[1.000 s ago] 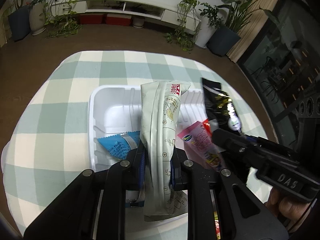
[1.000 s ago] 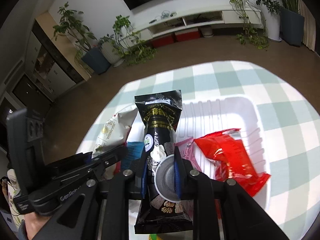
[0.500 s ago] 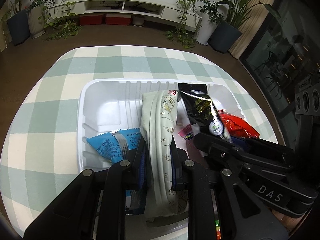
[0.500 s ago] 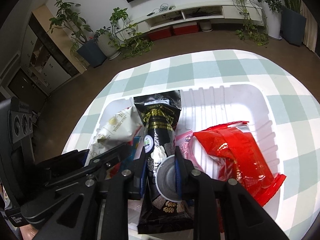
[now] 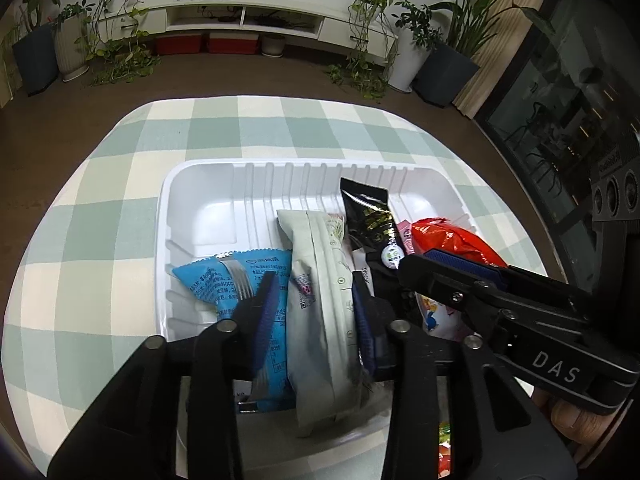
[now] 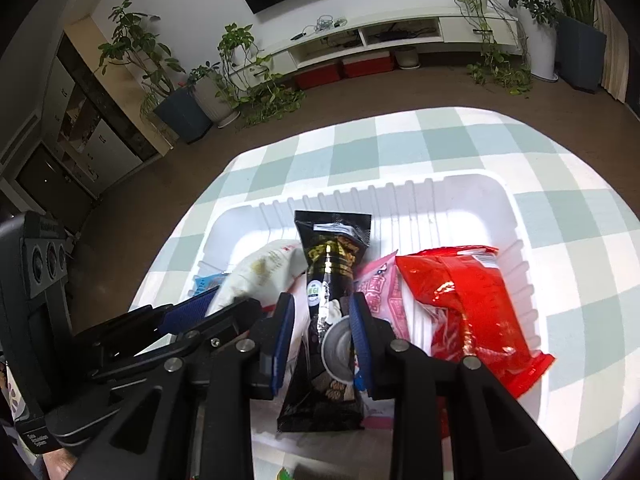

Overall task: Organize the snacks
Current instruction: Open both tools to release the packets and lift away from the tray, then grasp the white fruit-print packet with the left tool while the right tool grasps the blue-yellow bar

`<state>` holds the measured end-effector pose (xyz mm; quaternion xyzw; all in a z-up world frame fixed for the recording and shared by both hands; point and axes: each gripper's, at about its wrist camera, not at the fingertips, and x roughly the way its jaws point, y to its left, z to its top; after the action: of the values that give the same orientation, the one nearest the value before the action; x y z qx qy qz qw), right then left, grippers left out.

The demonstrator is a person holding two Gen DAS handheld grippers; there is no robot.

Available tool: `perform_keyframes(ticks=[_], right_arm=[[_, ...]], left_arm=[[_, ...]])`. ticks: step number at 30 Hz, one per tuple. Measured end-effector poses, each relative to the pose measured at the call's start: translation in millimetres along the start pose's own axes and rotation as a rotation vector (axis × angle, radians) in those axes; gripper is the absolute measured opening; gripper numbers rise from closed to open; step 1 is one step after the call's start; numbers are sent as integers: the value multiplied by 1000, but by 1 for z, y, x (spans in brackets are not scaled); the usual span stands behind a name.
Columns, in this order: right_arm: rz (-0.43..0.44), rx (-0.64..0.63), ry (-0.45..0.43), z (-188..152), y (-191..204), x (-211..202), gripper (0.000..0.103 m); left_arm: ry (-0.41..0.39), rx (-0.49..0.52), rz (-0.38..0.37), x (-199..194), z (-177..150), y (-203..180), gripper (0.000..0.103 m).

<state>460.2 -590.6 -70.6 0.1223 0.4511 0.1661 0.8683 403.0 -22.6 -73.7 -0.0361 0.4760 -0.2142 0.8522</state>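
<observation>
Both grippers are over the white tray [image 5: 208, 184], both mid-release.

Left gripper [image 5: 316, 308]: jaws have just been opening. The pale green packet [image 5: 320, 280] lies between the fingers inside the tray; the left pad stands clear of it, the right pad looks close to or just touching it. I read that as let go, not gripped. A blue packet [image 5: 228, 276] sits just left of the left finger.

Right gripper [image 6: 322, 320]: jaws have just been opening too, only a little. The black packet [image 6: 332, 264] runs between the fingers, gaps visible on both sides, so it's released and resting in the tray. A pink packet [image 6: 380, 288] lies just right of the right finger, a red packet [image 6: 464, 296] beyond that.

Progress: 5 packets in the tray. Something colourful shows at the near edge below the fingers, too cropped to identify; possibly more snacks left to load. Otherwise looks close to done.
</observation>
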Motion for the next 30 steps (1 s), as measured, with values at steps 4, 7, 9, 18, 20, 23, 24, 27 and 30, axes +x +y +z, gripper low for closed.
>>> perform_keyframes(ticks=[4,7,9,18,20,23,24,27,30], right_arm=[[2,-6,-26,-2,1,-17,33],[1,-10,-48,-5,1,-34,47],[23,-3,-64,-9,0,-48,63],[133,58,-149,-67,-23,-133,89],[138,62,-152,-85,-26,-145,89],[138,75,-169,-118,-30,-164,89],[141,81,-171,-134,-32,-171,89],[127,89,-169,-166,-31,-181,89],[111,97,-152,-201,-29,-185,89]], left_arm=[[-13,-2,-1,-11,-3,-3,39],[-31,1,-3,-25,-8,-5,52],[-48,1,-10,-41,-15,-6,64],[-110,-24,-58,-111,-83,-13,103],[-132,2,-57,-127,-107,-20,103],[-152,20,-45,-144,-139,-28,103],[-135,15,-48,-148,-153,-31,103],[-59,-53,-44,-150,-184,-30,103],[-42,-90,-64,-151,-210,-30,102]])
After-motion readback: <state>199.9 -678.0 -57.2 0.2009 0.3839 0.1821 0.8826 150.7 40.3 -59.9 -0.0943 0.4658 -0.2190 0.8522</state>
